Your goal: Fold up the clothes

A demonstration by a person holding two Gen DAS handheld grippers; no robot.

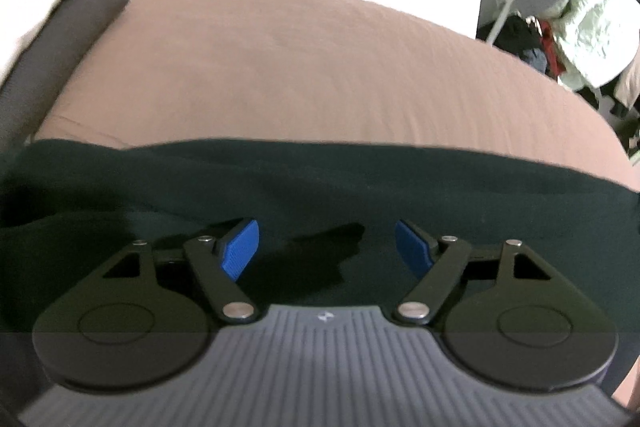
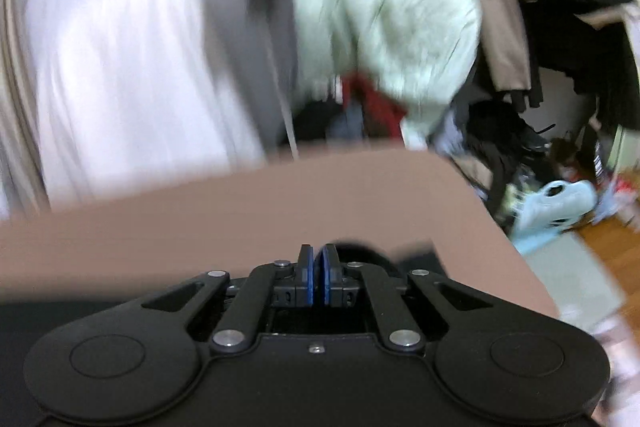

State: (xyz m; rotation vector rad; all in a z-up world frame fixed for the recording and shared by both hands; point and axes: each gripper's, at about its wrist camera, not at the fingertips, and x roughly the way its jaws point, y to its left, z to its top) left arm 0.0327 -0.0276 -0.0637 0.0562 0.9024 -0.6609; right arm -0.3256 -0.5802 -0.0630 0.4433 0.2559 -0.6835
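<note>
We saw matt brown cloth on the bed (image 1: 320, 75), smooth w/ faint creases. On its near edge lay a dark green garment (image 1: 360, 187), soft matt knit. The left gripper (image 1: 327, 253) had matt black plastic arms, shiny metal rivets, ribbed blue rubbery pads (image 1: 242, 253). Beyond the bed's right corner: glossy pale-blue plastic stool (image 2: 556, 207) on wood floor (image 2: 612, 251).
</note>
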